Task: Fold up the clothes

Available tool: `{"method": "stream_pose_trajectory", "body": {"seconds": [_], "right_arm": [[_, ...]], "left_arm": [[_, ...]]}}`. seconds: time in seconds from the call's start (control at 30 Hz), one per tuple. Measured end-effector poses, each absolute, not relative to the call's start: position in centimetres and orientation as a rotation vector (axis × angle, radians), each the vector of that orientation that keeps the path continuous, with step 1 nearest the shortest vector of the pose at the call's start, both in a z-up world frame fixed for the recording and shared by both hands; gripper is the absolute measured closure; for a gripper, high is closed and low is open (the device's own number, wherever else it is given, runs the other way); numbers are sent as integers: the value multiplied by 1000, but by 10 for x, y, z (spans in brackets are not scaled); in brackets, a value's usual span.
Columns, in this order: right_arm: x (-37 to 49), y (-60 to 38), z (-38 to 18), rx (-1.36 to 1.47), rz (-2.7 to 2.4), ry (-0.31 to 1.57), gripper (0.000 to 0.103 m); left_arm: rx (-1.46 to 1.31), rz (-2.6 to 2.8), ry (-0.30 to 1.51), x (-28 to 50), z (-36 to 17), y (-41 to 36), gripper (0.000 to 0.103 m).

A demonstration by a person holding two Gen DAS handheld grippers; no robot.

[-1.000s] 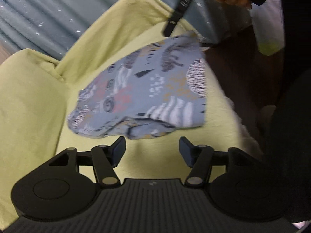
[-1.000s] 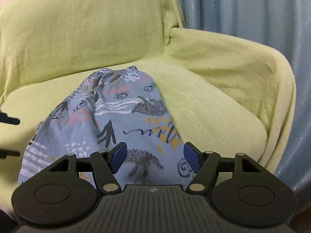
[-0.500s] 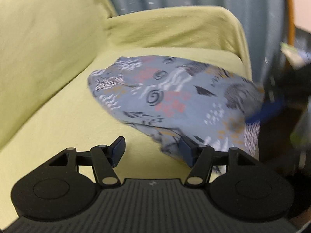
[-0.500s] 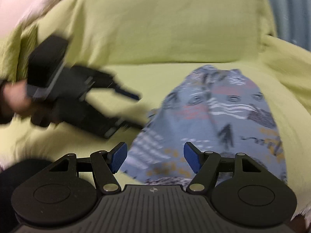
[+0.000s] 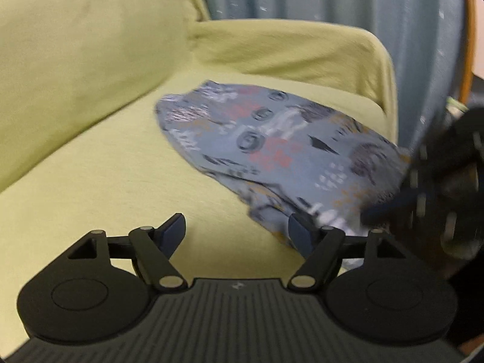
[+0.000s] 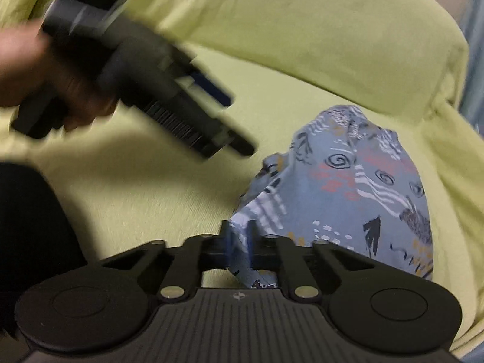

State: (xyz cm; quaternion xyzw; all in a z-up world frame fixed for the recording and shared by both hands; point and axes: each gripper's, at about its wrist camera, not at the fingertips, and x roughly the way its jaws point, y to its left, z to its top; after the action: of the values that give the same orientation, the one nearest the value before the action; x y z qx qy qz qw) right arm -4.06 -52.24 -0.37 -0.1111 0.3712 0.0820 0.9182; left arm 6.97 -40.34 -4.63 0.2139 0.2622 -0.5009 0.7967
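Observation:
A grey-blue patterned garment point(image 5: 272, 151) lies folded on the green sofa seat point(image 5: 90, 166). My left gripper point(image 5: 237, 231) is open above the seat, its right finger just at the garment's near edge, with nothing between the fingers. In the right wrist view my right gripper point(image 6: 239, 242) is shut on the near left corner of the garment point(image 6: 348, 187). The right gripper appears as a dark blur point(image 5: 423, 187) at the cloth's right end. The left gripper point(image 6: 233, 121), held by a hand point(image 6: 30, 69), hovers open to the left of the cloth.
The sofa's backrest point(image 6: 302, 30) and armrest point(image 5: 287, 45) enclose the seat point(image 6: 151, 196). A blue-grey curtain point(image 5: 302, 0) hangs behind. The person's dark clothing point(image 6: 24, 227) fills the lower left of the right wrist view.
My right gripper went from open to shut on the garment's near corner. The left gripper swung around toward the cloth's near edge and stayed open.

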Motion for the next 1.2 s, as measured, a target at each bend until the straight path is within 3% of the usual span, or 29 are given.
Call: {"method": "stream_pose_trajectory", "body": {"seconds": [0.27, 0.37, 0.43, 0.5, 0.67, 0.7, 0.77, 0.8, 0.83, 1.03, 1.2], "right_arm": [[-54, -584, 15, 73, 140, 669, 103], [-59, -603, 21, 158, 137, 636, 88], [-57, -579, 18, 34, 199, 660, 62], [-58, -550, 12, -116, 242, 683, 58], [-55, -502, -16, -443, 232, 744, 58], [-54, -498, -20, -489, 220, 751, 62], [-55, -500, -22, -518, 202, 757, 76], [-56, -503, -20, -512, 191, 757, 93], [-58, -510, -15, -469, 180, 744, 101], [-66, -585, 21, -10, 60, 605, 101], [-67, -618, 35, 182, 58, 552, 101]], "left_arm": [[465, -1113, 554, 73, -60, -431, 30], [398, -1115, 604, 87, -58, -430, 30], [352, -1115, 641, 96, -58, -430, 30], [302, -1113, 677, 105, -58, -428, 30], [266, -1090, 684, 112, -56, -418, 29], [274, -1088, 682, 110, -55, -415, 27], [290, -1083, 676, 107, -55, -408, 27], [308, -1089, 670, 104, -55, -407, 27], [327, -1094, 664, 101, -56, -406, 27], [390, -1134, 642, 86, -60, -417, 27], [406, -1091, 612, 84, -67, -444, 28]]}}
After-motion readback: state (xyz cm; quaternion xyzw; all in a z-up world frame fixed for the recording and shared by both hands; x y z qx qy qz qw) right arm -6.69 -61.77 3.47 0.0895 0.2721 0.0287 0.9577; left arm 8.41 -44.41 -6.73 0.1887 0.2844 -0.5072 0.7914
